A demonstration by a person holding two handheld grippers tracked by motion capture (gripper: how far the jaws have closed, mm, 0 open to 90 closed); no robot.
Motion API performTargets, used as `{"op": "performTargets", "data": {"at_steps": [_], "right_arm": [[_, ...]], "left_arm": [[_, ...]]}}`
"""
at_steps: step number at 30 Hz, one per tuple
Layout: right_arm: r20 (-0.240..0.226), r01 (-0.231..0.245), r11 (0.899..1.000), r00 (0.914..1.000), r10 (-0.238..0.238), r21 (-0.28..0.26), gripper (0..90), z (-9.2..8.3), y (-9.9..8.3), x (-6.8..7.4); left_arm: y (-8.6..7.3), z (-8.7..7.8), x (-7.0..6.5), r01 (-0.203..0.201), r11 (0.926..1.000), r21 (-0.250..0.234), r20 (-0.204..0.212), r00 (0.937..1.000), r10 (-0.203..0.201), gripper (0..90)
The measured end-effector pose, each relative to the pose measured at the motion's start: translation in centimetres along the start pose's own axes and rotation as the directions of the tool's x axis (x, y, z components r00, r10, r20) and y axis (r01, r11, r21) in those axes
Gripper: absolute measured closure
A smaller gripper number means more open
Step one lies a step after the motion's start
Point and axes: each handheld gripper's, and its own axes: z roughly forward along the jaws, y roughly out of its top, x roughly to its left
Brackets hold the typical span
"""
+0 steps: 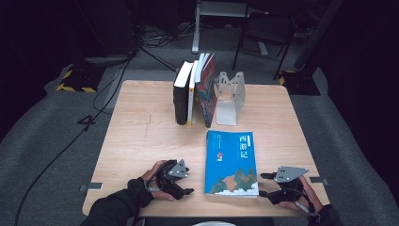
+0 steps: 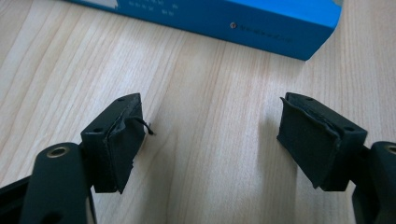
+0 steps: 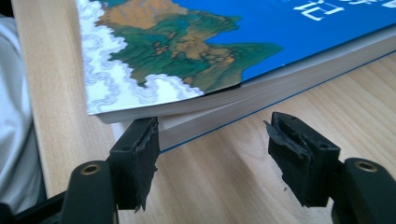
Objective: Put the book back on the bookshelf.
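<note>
The blue book (image 1: 231,163) is lying flat, cover up, near the front edge of the wooden table (image 1: 141,136), with its long side running front to back and the title end pointing away toward the row of upright books (image 1: 194,92) and the metal bookend (image 1: 229,96). Left gripper (image 1: 184,183) sits just off the book's left side and right gripper (image 1: 264,184) is right at its near right corner, both spread wide with nothing pinched. Loads of bare tabletop on the left, only a narrow strip on the right, and barely any between the book and the front edge.
</note>
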Motion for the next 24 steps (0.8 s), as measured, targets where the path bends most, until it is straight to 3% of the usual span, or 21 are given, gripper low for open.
{"op": "performTargets", "data": {"at_steps": [2,5,9,13,15,21,24], "right_arm": [[0.014,0.001,1.000,0.9999,-0.001,-0.019,34.0,-0.1,0.2,0.1],[0.026,0.011,0.999,0.9996,-0.010,-0.042,33.7,-0.2,0.7,0.3],[0.045,0.015,0.998,0.9989,-0.012,-0.069,33.3,-0.3,1.2,0.5],[0.060,0.016,0.996,0.9982,-0.011,-0.093,32.7,-0.4,1.6,0.5],[0.072,0.018,0.993,0.9973,-0.010,-0.119,32.5,-0.5,2.0,0.5],[0.085,0.032,0.987,0.9962,-0.019,-0.158,31.1,-0.8,3.3,0.5],[0.097,0.040,0.986,0.9950,-0.024,-0.163,30.2,-0.7,3.9,0.5]], "left_arm": [[0.4,0.0,-0.4,-0.004,0.9997,-0.022,0.029,0.9996,0.005,21.1],[1.1,0.1,-0.9,-0.006,0.9993,-0.038,0.040,0.9992,0.008,20.2],[2.0,0.2,-1.6,-0.002,0.9987,-0.051,0.030,0.9996,0.003,19.1],[3.1,0.2,-2.3,-0.015,0.9949,-0.100,0.052,0.9984,0.020,19.9],[3.9,0.4,-2.8,-0.024,0.9941,-0.106,0.037,0.9989,0.028,20.1],[7.0,2.2,-5.1,-0.076,0.9905,-0.115,0.050,0.9954,0.082,22.2],[8.5,3.6,-6.1,-0.072,0.9914,-0.109,0.062,0.9949,0.079,23.6]]}}
